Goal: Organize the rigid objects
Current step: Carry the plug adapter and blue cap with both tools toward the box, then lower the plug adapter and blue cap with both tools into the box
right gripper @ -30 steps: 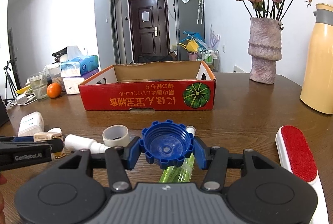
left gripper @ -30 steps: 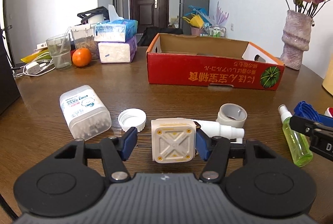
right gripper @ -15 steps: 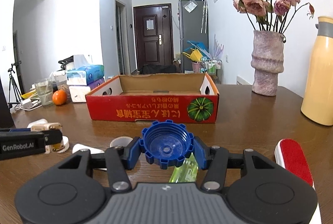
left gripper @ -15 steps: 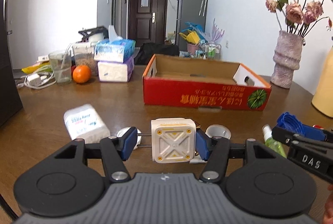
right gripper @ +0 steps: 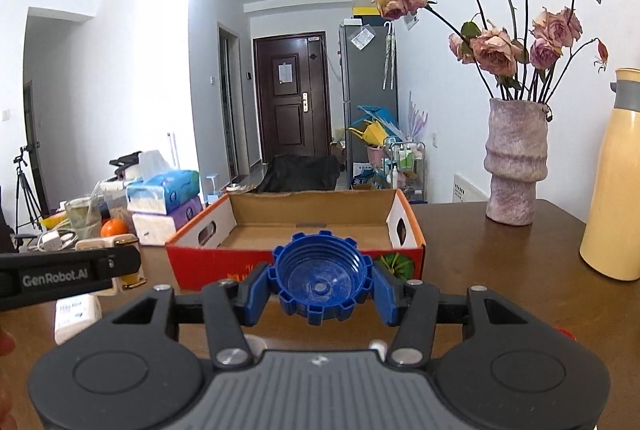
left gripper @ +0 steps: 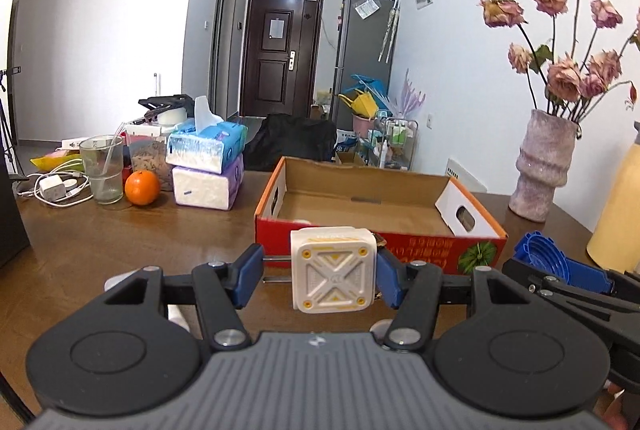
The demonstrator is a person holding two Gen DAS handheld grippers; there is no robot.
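Gripper (right gripper: 320, 284) around ribbed blue cap (right gripper: 320, 280)

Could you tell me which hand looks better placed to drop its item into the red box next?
Probably the right. Its gripper holds the blue cap squarely before the box, whose floor shows just beyond. The left gripper, holding the white cube, faces the box's left end.

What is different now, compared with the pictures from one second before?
Both claws rose from the table, carrying their loads toward the red box. The left claw still holds the white cube, the right claw the blue cap. Grips unchanged.
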